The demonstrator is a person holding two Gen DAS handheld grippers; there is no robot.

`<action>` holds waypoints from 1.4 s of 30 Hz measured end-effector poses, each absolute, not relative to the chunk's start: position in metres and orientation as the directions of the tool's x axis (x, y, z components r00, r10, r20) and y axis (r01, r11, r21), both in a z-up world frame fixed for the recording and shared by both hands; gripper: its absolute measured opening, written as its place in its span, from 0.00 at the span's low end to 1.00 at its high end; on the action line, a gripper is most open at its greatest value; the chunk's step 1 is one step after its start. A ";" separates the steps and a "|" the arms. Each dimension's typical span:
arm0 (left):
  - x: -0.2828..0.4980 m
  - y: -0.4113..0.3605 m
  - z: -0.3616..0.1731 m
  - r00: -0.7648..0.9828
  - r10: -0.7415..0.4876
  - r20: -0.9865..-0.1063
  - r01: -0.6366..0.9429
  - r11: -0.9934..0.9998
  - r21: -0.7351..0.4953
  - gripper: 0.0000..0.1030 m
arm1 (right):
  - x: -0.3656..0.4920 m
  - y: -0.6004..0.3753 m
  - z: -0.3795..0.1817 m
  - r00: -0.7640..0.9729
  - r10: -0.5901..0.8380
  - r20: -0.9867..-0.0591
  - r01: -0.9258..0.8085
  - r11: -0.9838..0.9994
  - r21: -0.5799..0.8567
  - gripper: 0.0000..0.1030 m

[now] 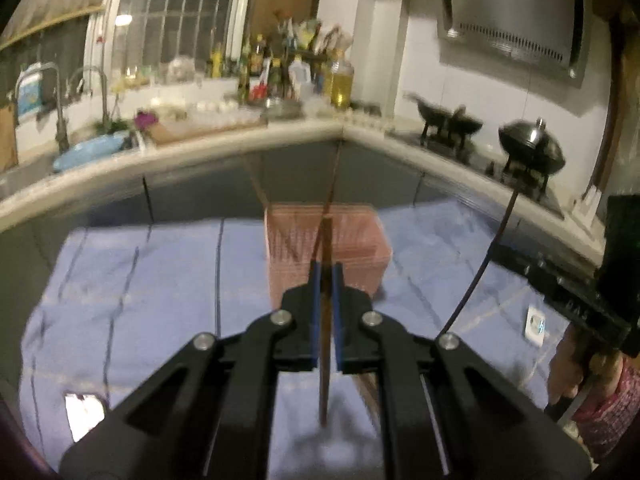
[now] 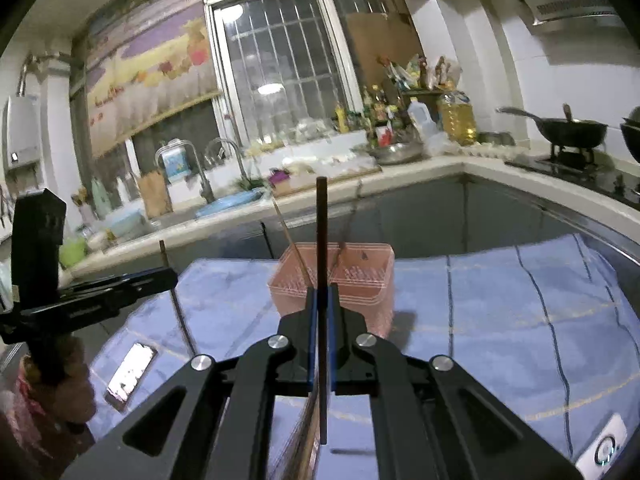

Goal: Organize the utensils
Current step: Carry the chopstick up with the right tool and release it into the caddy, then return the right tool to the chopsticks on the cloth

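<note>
A blue towel (image 2: 500,304) covers the table beneath both grippers. Straight ahead of the jaws stands the pink slotted basket (image 2: 352,280), with two thin chopsticks already leaning in it. The left gripper (image 1: 327,280) is clenched on a brown chopstick (image 1: 325,360); the right gripper (image 2: 321,304) is clenched on a dark chopstick (image 2: 321,240), both sticks held upright between the pads. The likely trouble: a long stick pinched at mid-length may pivot, strike the basket's rim and tip the light basket or miss it.
</note>
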State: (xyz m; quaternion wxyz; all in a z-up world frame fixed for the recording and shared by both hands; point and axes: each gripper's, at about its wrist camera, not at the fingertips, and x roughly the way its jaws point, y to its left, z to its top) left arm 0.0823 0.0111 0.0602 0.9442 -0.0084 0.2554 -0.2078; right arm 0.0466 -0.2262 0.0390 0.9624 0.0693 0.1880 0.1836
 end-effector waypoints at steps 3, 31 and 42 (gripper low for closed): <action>0.102 0.008 0.101 0.823 -0.392 -0.410 0.384 0.917 -0.105 0.05 | 0.065 -0.220 0.072 0.864 0.412 -0.290 -0.361 0.907 0.216 0.05; 0.225 -0.004 0.053 0.839 -0.146 -0.525 0.114 0.989 -0.094 0.67 | 0.205 -0.176 0.046 0.839 0.373 -0.397 -0.279 0.920 0.275 0.66; 0.129 0.048 0.019 0.884 -0.068 -0.463 -0.008 0.987 -0.160 0.71 | 0.077 -0.196 0.010 0.835 0.433 -0.338 -0.340 0.891 0.301 0.92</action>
